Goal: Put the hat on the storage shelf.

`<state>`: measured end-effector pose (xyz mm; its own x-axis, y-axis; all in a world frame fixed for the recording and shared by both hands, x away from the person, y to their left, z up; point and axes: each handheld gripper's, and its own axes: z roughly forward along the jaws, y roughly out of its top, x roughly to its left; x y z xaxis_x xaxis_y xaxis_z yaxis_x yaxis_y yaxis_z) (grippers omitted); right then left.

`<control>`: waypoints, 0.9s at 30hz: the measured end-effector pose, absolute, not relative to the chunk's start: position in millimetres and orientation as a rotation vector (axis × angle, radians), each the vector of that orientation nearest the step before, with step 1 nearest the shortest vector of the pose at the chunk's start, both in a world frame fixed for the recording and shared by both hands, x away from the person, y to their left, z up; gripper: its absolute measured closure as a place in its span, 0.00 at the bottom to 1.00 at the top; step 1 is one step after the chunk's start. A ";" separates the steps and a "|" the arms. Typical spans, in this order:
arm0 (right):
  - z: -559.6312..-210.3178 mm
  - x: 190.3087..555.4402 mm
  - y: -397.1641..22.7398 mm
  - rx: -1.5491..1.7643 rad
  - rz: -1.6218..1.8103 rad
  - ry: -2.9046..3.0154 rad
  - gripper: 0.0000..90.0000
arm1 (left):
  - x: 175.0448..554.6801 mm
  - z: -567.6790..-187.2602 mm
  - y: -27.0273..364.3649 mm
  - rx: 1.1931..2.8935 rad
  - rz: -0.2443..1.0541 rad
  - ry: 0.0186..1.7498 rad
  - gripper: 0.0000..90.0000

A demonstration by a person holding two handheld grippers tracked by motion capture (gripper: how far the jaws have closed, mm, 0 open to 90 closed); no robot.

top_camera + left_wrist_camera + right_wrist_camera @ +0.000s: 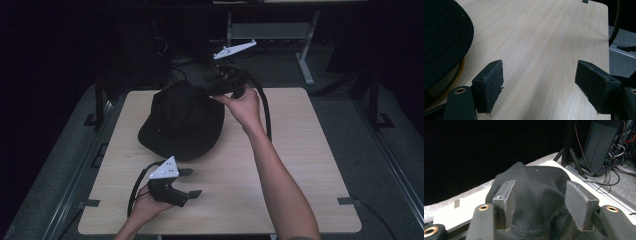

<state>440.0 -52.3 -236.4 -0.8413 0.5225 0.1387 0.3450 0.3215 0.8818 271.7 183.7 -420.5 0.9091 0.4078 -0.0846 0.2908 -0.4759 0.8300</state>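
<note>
In the high view, the left tool [192,182] rests low at the lower left of the frame, on the pale worktop [310,165], its jaws spread wide with nothing between them; it sits just short of the near rim of the black hat [182,122], not touching it. The hat lies at centre left of that frame, crown up, brim flat on the wood. At the upper middle, the right tool [212,90] is at the hat's far edge, held by a hand [245,107] reaching across from the right.

My reading is that the work on the hat is at an early or in-between stage: the hat lies on the worktop, neither tool grips it, and whatever lift, turn or reshaping is intended is not yet done.

The left gripper view adds what the high view cannot resolve: at its left edge the hat's brim [444,42] shows a tan underside edge against the wood, and its own pads [490,86] stand far apart over bare worktop. The right gripper view shows the crown [536,187] rising between the pads [504,202] of that tool, which stand partly open around the fabric; I see a gap on each side, so no pinch. It also shows cables and a dark stand at upper right.
</note>
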 end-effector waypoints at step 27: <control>-267.8 413.3 -120.8 0.908 1.543 2.378 0.37 | 273.8 -422.4 187.5 2.099 0.161 0.521 0.24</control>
